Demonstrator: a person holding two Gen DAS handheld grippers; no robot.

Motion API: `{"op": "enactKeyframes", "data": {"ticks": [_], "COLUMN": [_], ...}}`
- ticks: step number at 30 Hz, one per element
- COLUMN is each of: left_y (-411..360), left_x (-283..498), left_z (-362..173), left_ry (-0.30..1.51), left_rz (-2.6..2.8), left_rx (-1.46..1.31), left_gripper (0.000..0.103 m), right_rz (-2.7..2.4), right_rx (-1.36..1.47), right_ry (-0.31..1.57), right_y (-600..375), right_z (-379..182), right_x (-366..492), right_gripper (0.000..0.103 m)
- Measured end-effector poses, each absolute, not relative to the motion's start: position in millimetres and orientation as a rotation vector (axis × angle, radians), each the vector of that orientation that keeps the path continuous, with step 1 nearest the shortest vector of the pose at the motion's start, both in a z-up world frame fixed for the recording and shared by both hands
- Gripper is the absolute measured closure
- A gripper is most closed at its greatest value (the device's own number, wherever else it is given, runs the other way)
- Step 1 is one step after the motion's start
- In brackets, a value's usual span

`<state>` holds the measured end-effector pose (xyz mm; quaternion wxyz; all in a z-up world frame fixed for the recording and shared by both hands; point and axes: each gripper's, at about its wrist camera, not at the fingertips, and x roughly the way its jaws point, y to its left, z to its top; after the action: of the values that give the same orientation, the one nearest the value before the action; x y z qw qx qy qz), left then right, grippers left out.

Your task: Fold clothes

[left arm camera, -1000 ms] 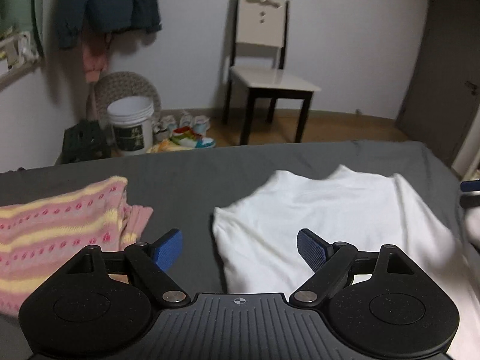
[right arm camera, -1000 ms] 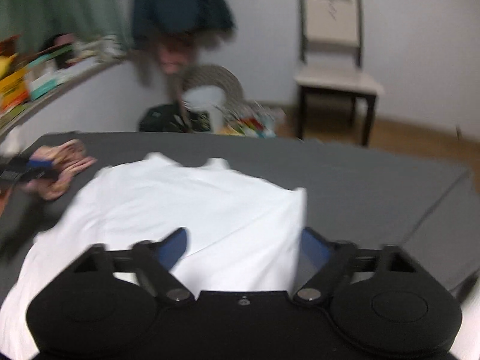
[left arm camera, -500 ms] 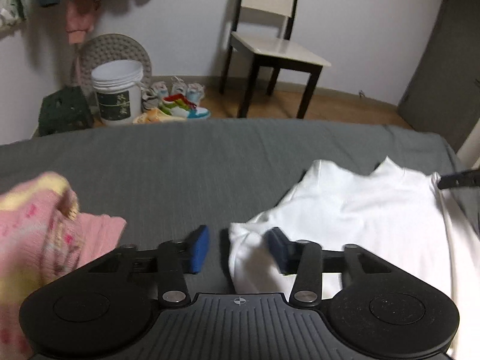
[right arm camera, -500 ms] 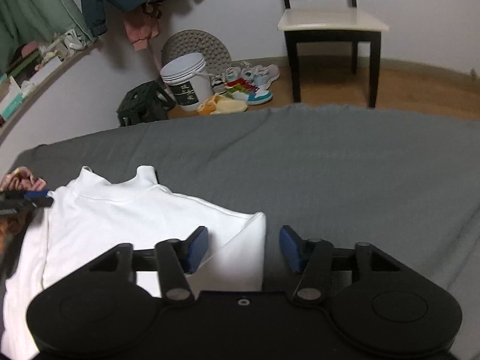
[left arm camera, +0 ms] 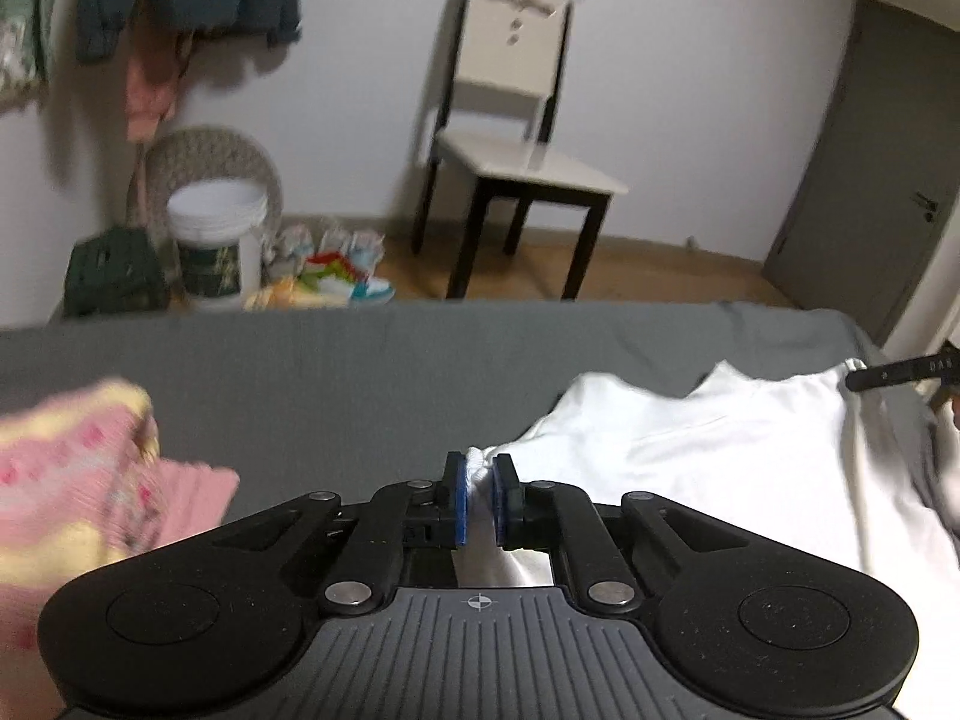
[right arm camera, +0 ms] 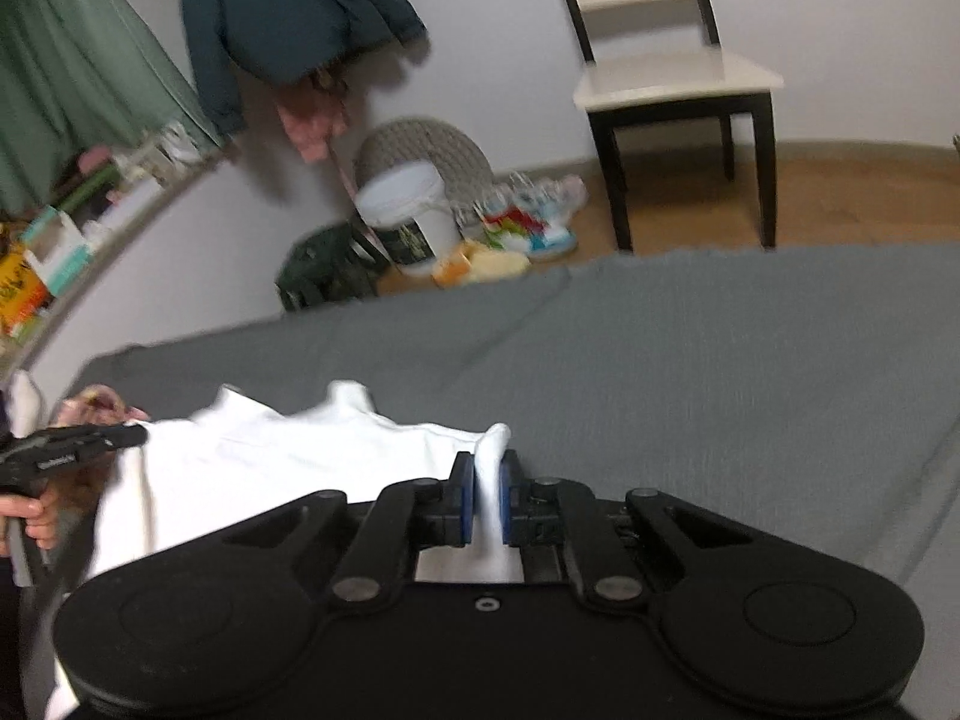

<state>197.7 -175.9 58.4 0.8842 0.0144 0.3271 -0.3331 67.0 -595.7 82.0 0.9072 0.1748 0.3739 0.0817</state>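
Note:
A white shirt [left arm camera: 708, 456] lies spread on the grey bed [left arm camera: 360, 372], collar toward the far edge. My left gripper [left arm camera: 479, 495] is shut on the shirt's left shoulder corner, white cloth bunched between its blue pads. My right gripper [right arm camera: 487, 498] is shut on the opposite shoulder corner of the white shirt [right arm camera: 288, 468]. In the right wrist view the left gripper [right arm camera: 72, 450] shows at the far left, held by a hand [right arm camera: 33, 516]. The right gripper's tip [left arm camera: 900, 369] shows at the right edge of the left wrist view.
A pink and yellow knitted garment [left arm camera: 72, 480] lies on the bed to the left of the shirt. Beyond the bed's far edge stand a chair [left arm camera: 516, 150], a white bucket [left arm camera: 216, 246], shoes [left arm camera: 342, 276] and a dark bag [left arm camera: 114, 276]. Jackets [right arm camera: 282, 18] hang on the wall.
Both grippers went from open to shut, each closing on a shoulder corner of the white shirt. The corners are now pinched and slightly lifted.

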Motion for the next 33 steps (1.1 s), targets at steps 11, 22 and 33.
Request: {"op": "enactKeyframes", "data": {"ticks": [11,22,33], "left_y": [-112.4,-72.5,-65.0], "left_x": [82.5,-77.3,-85.0], "left_z": [147.1,106.8,118.0], "left_ry": [0.478,0.582,0.627], "left_rz": [-0.937,-1.209,-1.189], "left_rx": [0.127,0.705,0.593], "left_gripper": [0.095,0.095,0.022], "right_rz": [0.413,0.473,0.493], "right_rx": [0.309,0.126,0.016], "right_ry": [0.711,1.061,0.952], "right_y": [-561.4,-517.7,-492.0], "right_z": [142.4,101.3,126.4], "right_x": [-77.1,-176.0,-185.8], "right_gripper": [0.095,0.094,0.05]}}
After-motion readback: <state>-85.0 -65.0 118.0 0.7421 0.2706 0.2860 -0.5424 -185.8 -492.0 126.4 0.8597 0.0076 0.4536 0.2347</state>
